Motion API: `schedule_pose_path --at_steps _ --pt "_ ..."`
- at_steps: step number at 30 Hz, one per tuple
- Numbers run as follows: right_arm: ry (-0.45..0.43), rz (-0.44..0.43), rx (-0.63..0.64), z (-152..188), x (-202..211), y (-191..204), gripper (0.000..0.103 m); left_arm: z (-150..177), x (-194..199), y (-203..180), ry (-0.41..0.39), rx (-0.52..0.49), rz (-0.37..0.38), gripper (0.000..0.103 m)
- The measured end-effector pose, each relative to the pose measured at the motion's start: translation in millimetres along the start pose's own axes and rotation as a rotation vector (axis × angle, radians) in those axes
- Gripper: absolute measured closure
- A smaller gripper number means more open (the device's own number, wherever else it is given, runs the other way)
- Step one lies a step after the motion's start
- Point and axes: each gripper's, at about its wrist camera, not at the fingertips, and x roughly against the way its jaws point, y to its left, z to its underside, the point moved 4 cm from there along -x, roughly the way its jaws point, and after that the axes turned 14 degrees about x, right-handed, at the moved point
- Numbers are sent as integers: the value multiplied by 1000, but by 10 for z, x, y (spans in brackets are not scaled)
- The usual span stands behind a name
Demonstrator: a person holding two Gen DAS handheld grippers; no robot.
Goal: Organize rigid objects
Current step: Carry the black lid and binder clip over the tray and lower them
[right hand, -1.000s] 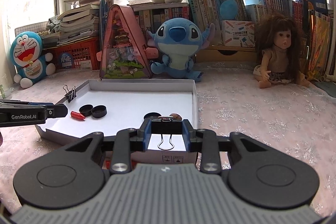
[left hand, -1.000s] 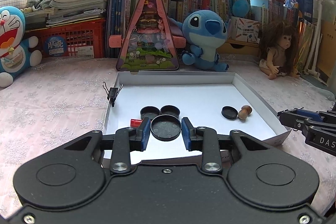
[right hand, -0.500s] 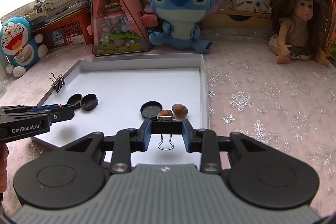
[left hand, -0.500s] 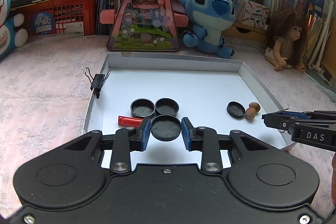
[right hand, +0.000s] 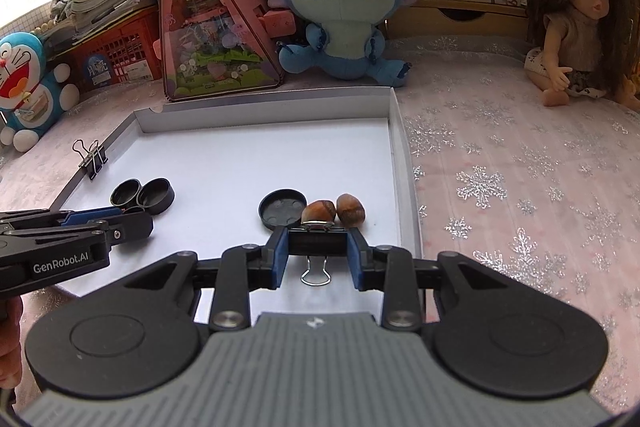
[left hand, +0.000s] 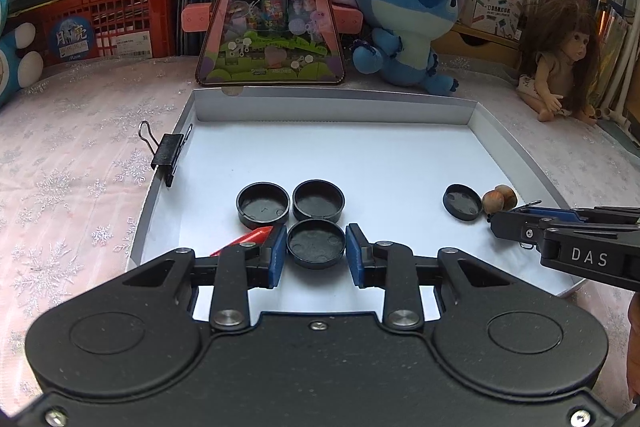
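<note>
Near tray's front edge: my left tool (left hand: 316, 254) grips a black cap (left hand: 316, 243), two caps (left hand: 290, 202) just beyond.
Tray's right edge: my right tool (right hand: 317, 254) grips a binder clip (right hand: 317, 243), nuts (right hand: 334, 211) just ahead.

A blue plush (right hand: 344, 7) sits between a doll (right hand: 576, 27) and a pink triangular toy case (right hand: 208, 27).
</note>
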Motion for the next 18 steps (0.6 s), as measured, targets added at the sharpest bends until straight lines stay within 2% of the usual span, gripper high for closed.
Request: schedule_pose_path --at_steps 18 --pt "-60 26 30 -6 -86 5 66 -12 -101 -33 -54 -43 -37 73"
